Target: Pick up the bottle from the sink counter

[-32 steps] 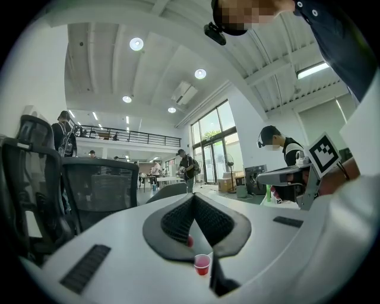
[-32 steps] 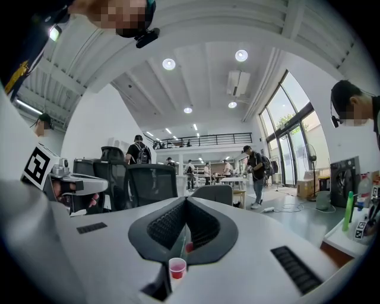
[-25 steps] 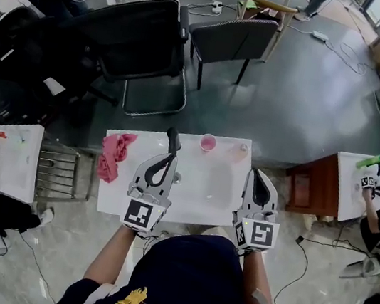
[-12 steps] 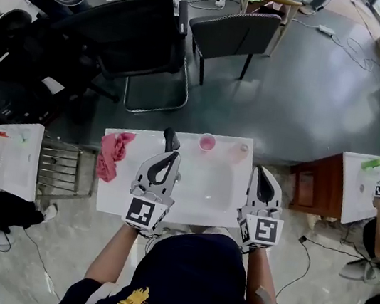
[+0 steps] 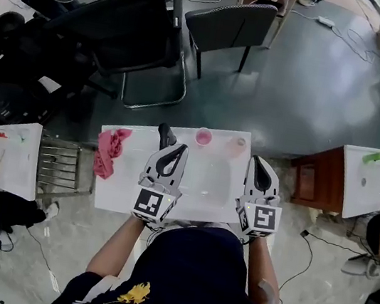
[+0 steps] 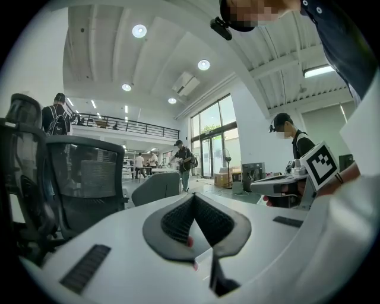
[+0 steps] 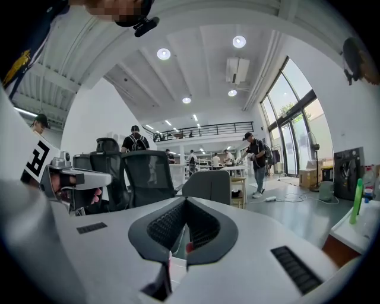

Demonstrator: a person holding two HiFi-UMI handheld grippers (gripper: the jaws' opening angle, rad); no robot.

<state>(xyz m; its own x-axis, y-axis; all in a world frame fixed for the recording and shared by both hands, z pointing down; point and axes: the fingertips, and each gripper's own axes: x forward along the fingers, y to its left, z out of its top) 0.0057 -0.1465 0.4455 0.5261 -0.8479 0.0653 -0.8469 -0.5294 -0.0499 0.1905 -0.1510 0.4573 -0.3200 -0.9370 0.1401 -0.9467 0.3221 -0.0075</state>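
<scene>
A small pale, translucent bottle (image 5: pixel 236 146) stands at the far right of the white sink counter (image 5: pixel 119 190). Beside it to the left is a pink cup (image 5: pixel 203 136). My left gripper (image 5: pixel 175 148) hovers over the counter's middle, just right of the black faucet (image 5: pixel 165 136), its jaws together and empty. My right gripper (image 5: pixel 258 161) hangs at the counter's right edge, a little nearer than the bottle and to its right, jaws shut with nothing in them. The left gripper (image 6: pixel 193 196) and right gripper (image 7: pixel 186 200) views look level across the room; neither shows the bottle.
A crumpled pink cloth (image 5: pixel 108 151) lies at the counter's left end. A metal rack (image 5: pixel 61 166) stands left of the counter, a brown cabinet (image 5: pixel 311 182) to its right. Two dark chairs (image 5: pixel 133 37) stand beyond it, and other people work at side tables.
Both grippers sit slightly farther forward over the counter, the left one shifted a little right. The head camera has drifted, so the whole scene sits higher in view. Jaws stay shut.
</scene>
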